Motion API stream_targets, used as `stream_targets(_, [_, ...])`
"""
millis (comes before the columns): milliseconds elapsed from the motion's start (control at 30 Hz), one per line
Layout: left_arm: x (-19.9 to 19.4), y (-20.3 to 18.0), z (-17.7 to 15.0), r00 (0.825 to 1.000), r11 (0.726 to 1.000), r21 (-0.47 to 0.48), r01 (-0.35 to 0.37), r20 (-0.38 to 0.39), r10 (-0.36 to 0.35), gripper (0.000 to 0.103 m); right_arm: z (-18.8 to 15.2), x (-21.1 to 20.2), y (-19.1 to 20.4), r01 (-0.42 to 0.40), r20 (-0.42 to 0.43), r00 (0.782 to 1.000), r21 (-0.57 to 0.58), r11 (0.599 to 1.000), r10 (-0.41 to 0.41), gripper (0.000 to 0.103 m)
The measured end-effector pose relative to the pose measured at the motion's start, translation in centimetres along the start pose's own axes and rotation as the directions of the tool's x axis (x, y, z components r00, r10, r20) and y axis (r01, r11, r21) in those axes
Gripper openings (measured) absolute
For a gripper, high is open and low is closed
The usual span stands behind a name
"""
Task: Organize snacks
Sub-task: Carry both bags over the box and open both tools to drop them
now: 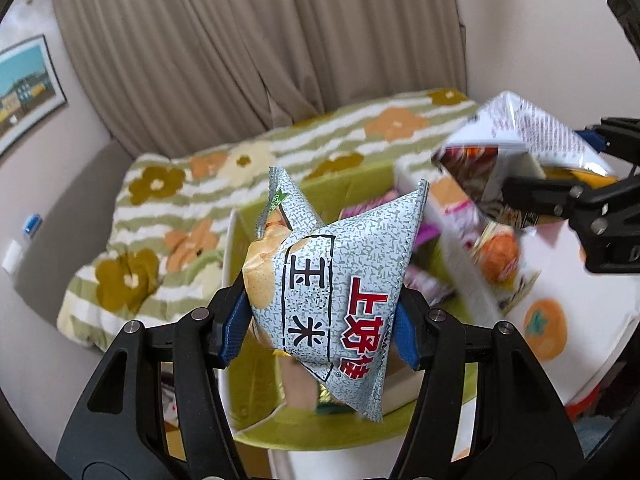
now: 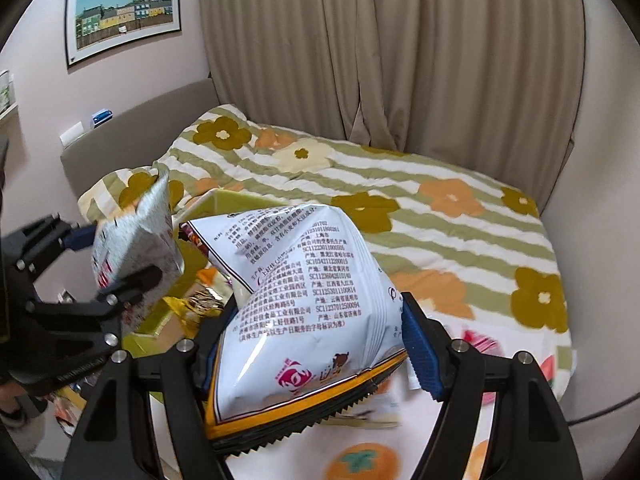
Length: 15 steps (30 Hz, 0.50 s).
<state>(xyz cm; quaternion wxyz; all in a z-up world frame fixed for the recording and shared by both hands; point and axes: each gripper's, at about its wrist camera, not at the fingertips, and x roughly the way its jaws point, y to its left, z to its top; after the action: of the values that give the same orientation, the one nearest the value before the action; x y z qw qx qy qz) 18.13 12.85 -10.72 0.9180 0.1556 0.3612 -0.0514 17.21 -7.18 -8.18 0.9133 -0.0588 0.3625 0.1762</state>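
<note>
Both grippers are up in the air over the bed, each with a snack bag pinched between its blue pads. Nearest the left camera, the left gripper (image 1: 322,322) has its jaws closed on a grey speckled corn snack bag (image 1: 332,280) with red characters down its side; the bag stands tilted, its crimped corners pointing up toward the curtain (image 1: 256,40). Directly beneath it sits a lime-green storage box (image 1: 264,408) with a white rim, holding a jumble of pink and purple packets (image 1: 424,276) that are too blurred to name. To the right of that, the right gripper (image 1: 532,196) clamps a white chip bag (image 1: 520,136), printed back showing, over a white cloth with orange persimmons (image 1: 544,328) at the bed's near edge.

From the right camera the order holds: the left gripper (image 2: 116,272) and its speckled bag (image 2: 136,240) hang over the box's left side, and the white chip bag (image 2: 304,320), yellow-trimmed along its lower seam, fills the right gripper (image 2: 312,344). A flowered striped quilt (image 2: 400,208) covers the bed behind, and a framed picture of coloured houses (image 2: 124,16) hangs on the wall at far left.
</note>
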Motion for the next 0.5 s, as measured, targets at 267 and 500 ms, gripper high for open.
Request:
stream_targets(267, [3.8, 2.9, -2.8, 0.990, 0.993, 0.024, 0.114, -0.088, -0.112, 0.057, -0.3, 2.3, 3.7, 0.006, -0.063, 0.998, 0.133, 0.991, 0.002, 0.070])
stream_targets(500, [4.6, 4.2, -3.7, 0.983, 0.989, -0.038, 0.143, -0.114, -0.146, 0.103, -0.3, 3.5, 4.9, -0.031, -0.094, 0.994, 0.226, 0.974, 0.053, 0.070])
